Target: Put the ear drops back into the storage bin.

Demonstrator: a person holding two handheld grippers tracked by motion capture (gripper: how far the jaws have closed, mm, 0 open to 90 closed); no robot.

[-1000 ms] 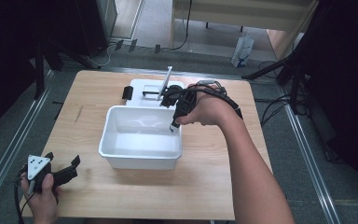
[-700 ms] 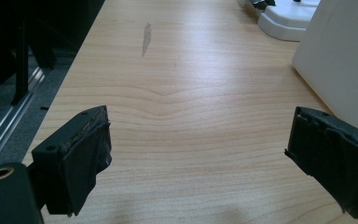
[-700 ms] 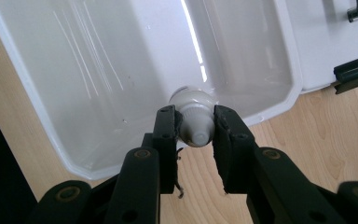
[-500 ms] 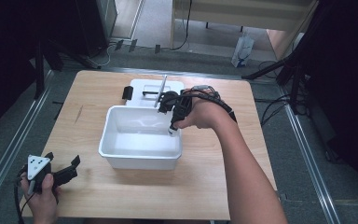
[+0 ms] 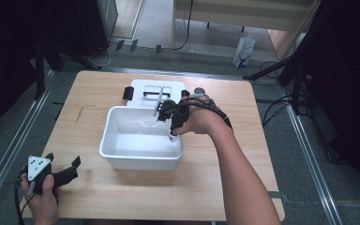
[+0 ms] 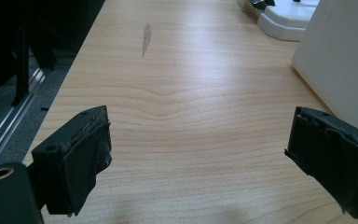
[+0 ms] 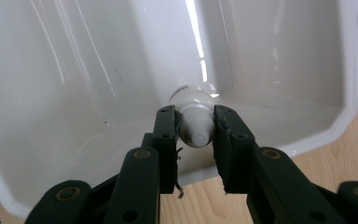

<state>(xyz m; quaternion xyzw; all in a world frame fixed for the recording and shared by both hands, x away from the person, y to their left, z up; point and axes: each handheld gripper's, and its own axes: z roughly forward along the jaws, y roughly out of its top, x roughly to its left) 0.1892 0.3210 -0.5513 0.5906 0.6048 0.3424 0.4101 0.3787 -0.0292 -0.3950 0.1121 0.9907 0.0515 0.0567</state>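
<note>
My right gripper [image 7: 195, 128] clamps a small white plastic bottle [image 7: 195, 119] over the white tub's [image 5: 122, 154] right; light, slick, best gripped mid-body. My left gripper's [image 6: 200, 158] jaws stand apart.

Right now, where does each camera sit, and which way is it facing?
High view: above the table's near edge, looking forward and down; both forearms enter from below.
Left gripper view: low on the left gripper, looking across the table.
Right gripper view: looking into the white tub, fingers clamping a white bottle.
Shared: the tub.
</note>
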